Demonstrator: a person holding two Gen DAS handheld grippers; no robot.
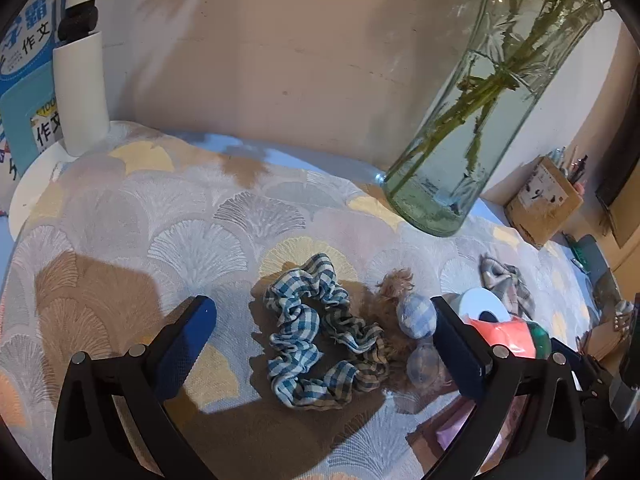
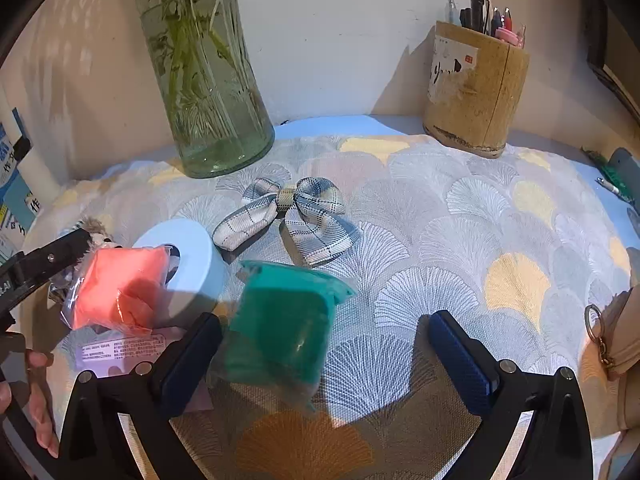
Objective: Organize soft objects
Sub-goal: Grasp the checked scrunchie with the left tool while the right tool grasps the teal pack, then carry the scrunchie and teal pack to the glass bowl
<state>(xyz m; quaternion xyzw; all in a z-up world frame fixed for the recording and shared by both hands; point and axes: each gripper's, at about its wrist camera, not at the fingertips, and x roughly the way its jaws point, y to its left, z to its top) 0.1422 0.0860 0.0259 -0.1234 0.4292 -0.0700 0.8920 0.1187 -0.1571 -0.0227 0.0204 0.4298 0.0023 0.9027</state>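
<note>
Straddling the checked scrunchie [image 1: 326, 332] with jaws wide apart, the left gripper [image 1: 324, 340] should lower and pinch a single fold, avoiding the bobble hair tie [image 1: 416, 316] touching its right side. The right gripper [image 2: 324, 354], also spread and empty, hovers over the green packet [image 2: 284, 324]; the plaid bow [image 2: 288, 216] lies beyond on the tablecloth [image 2: 460, 240].

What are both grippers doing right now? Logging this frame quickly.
Left gripper: open, holding nothing, jaws straddling the checked scrunchie.
Right gripper: open, holding nothing; the green packet lies between its jaws.
</note>
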